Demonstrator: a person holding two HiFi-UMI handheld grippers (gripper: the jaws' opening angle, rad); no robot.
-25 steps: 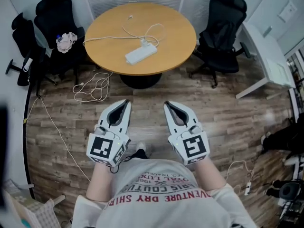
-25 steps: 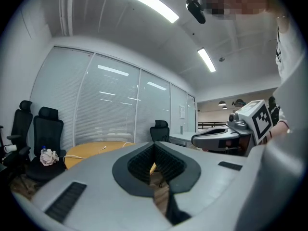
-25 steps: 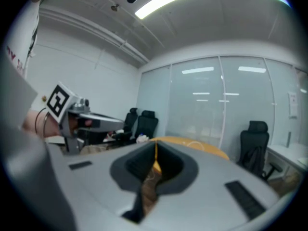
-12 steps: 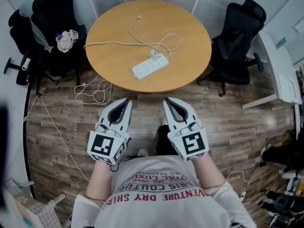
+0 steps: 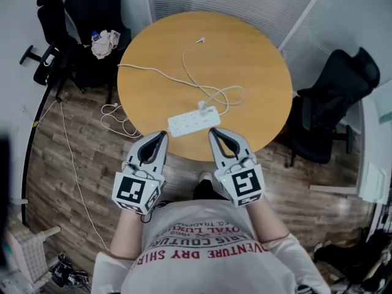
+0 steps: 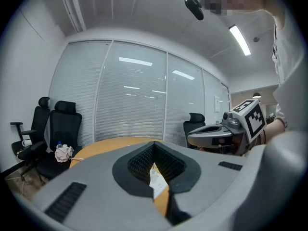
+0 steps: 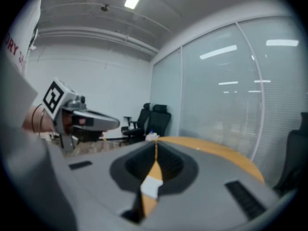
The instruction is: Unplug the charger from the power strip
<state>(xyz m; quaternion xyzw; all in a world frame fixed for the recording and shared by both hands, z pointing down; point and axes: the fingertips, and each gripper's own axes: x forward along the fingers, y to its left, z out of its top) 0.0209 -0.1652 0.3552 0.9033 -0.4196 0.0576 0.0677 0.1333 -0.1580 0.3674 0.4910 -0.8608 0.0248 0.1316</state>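
Charger [image 5: 201, 106] sat plugged into the strip [image 5: 187, 124], left hand-held gripper [image 5: 160, 135] and right hand-held gripper [image 5: 214, 131] pressed together, empty, short of it.

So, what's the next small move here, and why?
Probably bring the right claw forward over the table toward the charger. Both claws are shut and empty, short of the power strip. The charger stands plugged in near the strip's right end, closer to the right claw than to the left claw.
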